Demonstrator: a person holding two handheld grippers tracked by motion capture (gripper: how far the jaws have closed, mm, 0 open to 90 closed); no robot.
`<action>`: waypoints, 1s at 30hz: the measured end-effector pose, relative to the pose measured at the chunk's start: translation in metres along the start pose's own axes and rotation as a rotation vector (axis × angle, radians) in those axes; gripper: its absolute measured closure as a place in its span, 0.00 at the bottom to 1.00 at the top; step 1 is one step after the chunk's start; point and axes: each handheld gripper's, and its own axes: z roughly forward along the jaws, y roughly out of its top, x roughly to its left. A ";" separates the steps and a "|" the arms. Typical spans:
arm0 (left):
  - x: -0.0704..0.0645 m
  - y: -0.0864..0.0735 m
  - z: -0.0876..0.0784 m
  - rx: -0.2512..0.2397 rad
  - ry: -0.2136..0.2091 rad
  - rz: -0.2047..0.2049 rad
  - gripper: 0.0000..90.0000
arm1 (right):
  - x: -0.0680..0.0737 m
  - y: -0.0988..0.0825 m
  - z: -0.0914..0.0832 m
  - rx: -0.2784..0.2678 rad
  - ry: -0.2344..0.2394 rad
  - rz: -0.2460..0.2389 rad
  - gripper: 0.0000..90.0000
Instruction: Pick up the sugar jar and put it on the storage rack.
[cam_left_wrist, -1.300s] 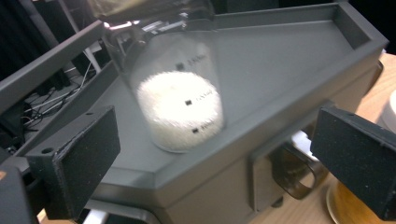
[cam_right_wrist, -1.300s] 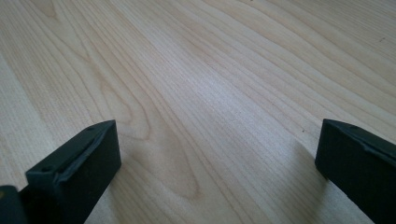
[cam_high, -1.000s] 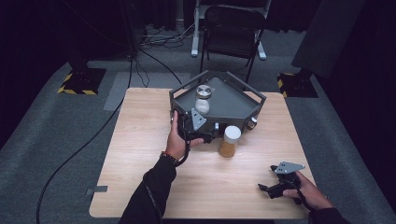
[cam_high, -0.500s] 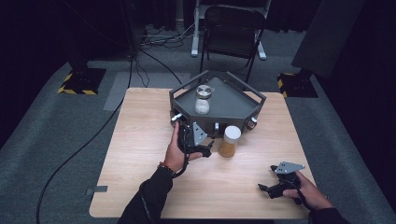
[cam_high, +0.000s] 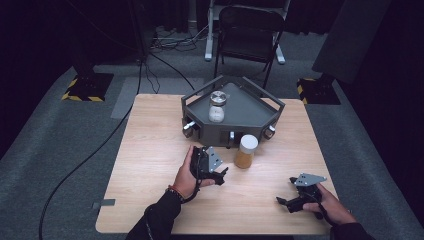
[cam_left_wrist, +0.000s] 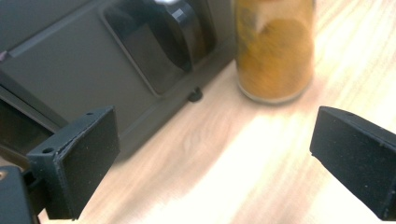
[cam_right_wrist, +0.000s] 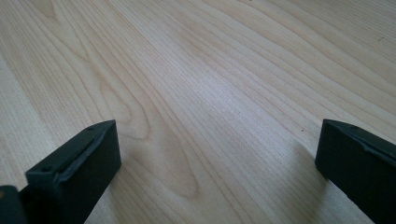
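Far left on the table (cam_high: 150, 150): bare pale wood, a black cable (cam_high: 85, 160) trailing over the floor beside it. Next, the left hand-held gripper (cam_high: 220, 175), jaws spread wide and holding nothing, aimed toward the jar of orange-brown powder (cam_high: 245, 151); seen along those jaws in the left gripper view, the same jar (cam_left_wrist: 274, 51) ahead and somewhat to the right, not between them yet. Behind, the dark three-cornered rack (cam_high: 260, 117), with a second jar of white powder (cam_high: 217, 106) upright on its top; the orange-brown jar upright on the table just in front of the rack's near wall, close to it. Probably glass, so rigid, smooth and slippery, breakable if dropped, moderately light; tall and narrow, so apt to tip under a sideways nudge. Best taken across the straight body at mid-height, jaws square to it, rather than by the pale lid. Farthest right, the right hand-held gripper (cam_high: 284, 202), resting low near the table's front edge, jaws likewise apart and empty, well apart from the jar.
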 end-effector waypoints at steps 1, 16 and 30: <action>-0.001 0.000 0.000 0.007 -0.005 0.007 0.02 | 0.000 0.000 0.000 0.000 0.000 0.000 0.00; -0.017 -0.014 -0.012 0.077 -0.060 0.064 0.02 | 0.000 0.000 0.000 0.000 -0.001 0.002 0.00; -0.011 -0.037 -0.032 0.123 -0.054 0.054 0.02 | 0.001 0.000 0.000 0.000 -0.003 0.003 0.00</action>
